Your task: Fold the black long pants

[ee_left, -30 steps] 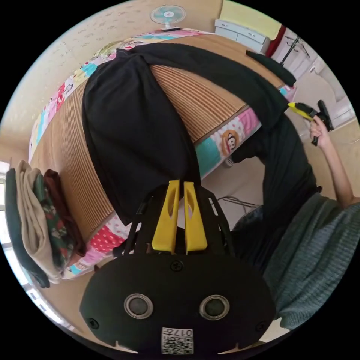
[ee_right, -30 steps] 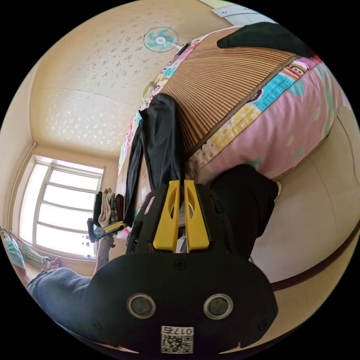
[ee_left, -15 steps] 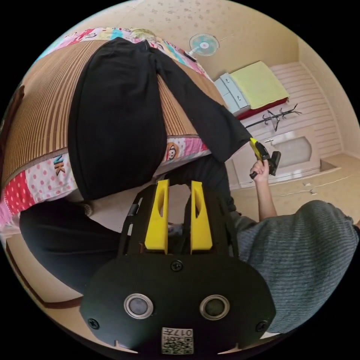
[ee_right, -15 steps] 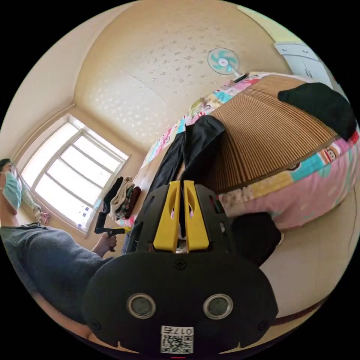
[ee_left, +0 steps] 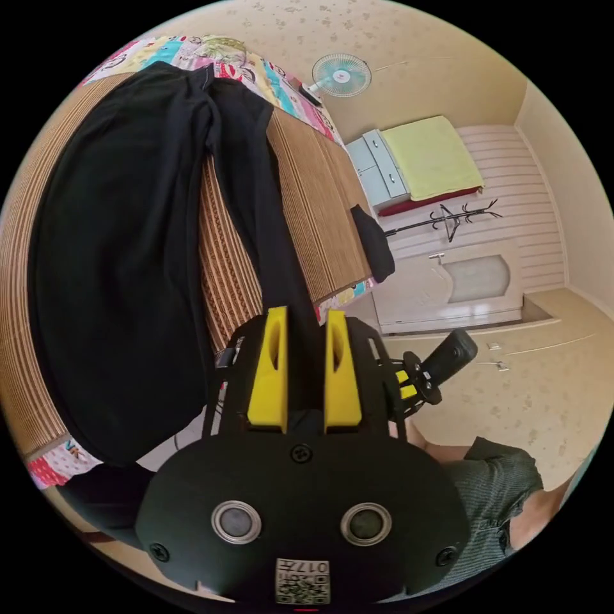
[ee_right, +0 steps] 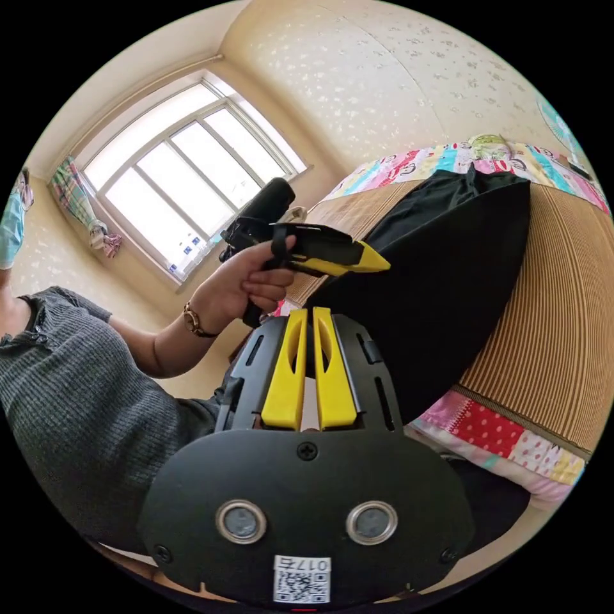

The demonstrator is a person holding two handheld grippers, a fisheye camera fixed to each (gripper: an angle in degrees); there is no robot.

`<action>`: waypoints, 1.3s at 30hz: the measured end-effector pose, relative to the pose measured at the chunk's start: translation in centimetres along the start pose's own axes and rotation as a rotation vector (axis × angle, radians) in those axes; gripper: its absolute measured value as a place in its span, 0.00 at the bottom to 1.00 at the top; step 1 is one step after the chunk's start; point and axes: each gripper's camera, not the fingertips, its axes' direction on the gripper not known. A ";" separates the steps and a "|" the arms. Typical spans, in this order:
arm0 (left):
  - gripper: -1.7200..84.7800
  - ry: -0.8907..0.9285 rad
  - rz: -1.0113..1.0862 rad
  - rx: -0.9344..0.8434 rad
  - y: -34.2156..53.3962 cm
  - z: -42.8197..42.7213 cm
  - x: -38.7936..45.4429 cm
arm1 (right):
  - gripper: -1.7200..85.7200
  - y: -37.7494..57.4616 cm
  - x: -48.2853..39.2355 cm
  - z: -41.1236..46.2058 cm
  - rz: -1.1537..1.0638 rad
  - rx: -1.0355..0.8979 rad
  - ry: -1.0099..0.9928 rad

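In the left gripper view, the black long pants [ee_left: 121,268] lie spread over a striped bamboo mat [ee_left: 313,192] on the bed, filling the left and upper left of the frame; one wide leg hangs over the near edge of the bed at lower left, and the other, narrower leg runs down toward the centre. The left gripper [ee_left: 304,320] has its yellow jaws parted, with that narrow leg passing between them; whether the jaws press on the cloth cannot be told. Just right of it, at centre right, the right gripper [ee_left: 404,382] shows partly, behind the left gripper's housing. In the right gripper view, the right gripper [ee_right: 307,316] at centre has its jaws nearly closed with dark cloth in the thin gap at the tips. Above it, a hand [ee_right: 246,284] holds the left gripper [ee_right: 377,262] with its tip against the pants [ee_right: 448,281], which fill the right half over the mat [ee_right: 563,332]. A window [ee_right: 185,185] sits at upper left.
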 end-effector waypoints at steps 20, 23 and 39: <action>0.01 0.113 0.087 0.060 5.3 2.2 1.4 | 0.25 -30.7 35.8 5.2 0.594 -0.066 0.380; 0.01 0.114 0.138 0.079 5.9 1.8 2.1 | 0.20 -33.3 38.5 8.1 0.650 -0.039 0.482; 0.02 0.026 -0.229 0.420 23.0 -20.5 -14.5 | 0.06 -47.5 11.5 33.2 -0.033 0.028 0.809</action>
